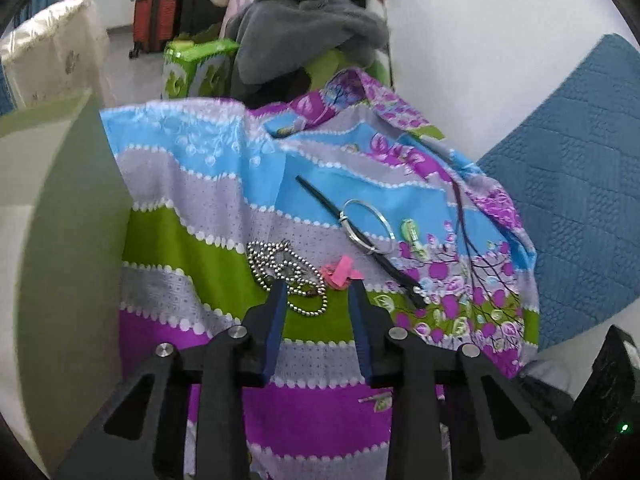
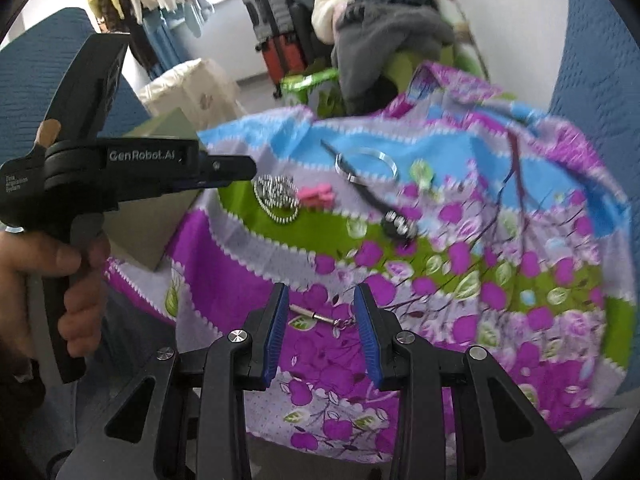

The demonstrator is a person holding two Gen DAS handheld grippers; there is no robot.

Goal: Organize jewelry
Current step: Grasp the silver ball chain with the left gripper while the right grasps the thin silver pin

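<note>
On a striped floral cloth (image 1: 208,248) lie a silver ball-chain necklace (image 1: 280,268), a pink hair clip (image 1: 342,272), a silver bangle (image 1: 366,220), a black strap with beads (image 1: 384,264) and a green clip (image 1: 410,232). My left gripper (image 1: 318,286) is open, its tips at the chain and the pink clip. In the right wrist view the left gripper (image 2: 240,170) shows from the side, just left of the chain (image 2: 276,198). My right gripper (image 2: 321,292) is open over a small metal keychain pendant (image 2: 316,316). The bangle (image 2: 366,164), pink clip (image 2: 316,196) and beaded strap (image 2: 396,224) lie beyond.
A grey-green box (image 2: 160,200) stands at the cloth's left edge. A blue quilted cushion (image 1: 572,184) lies to the right. Behind are a chair heaped with grey clothes (image 1: 304,28), a green package (image 1: 196,68) and a red suitcase (image 1: 154,20).
</note>
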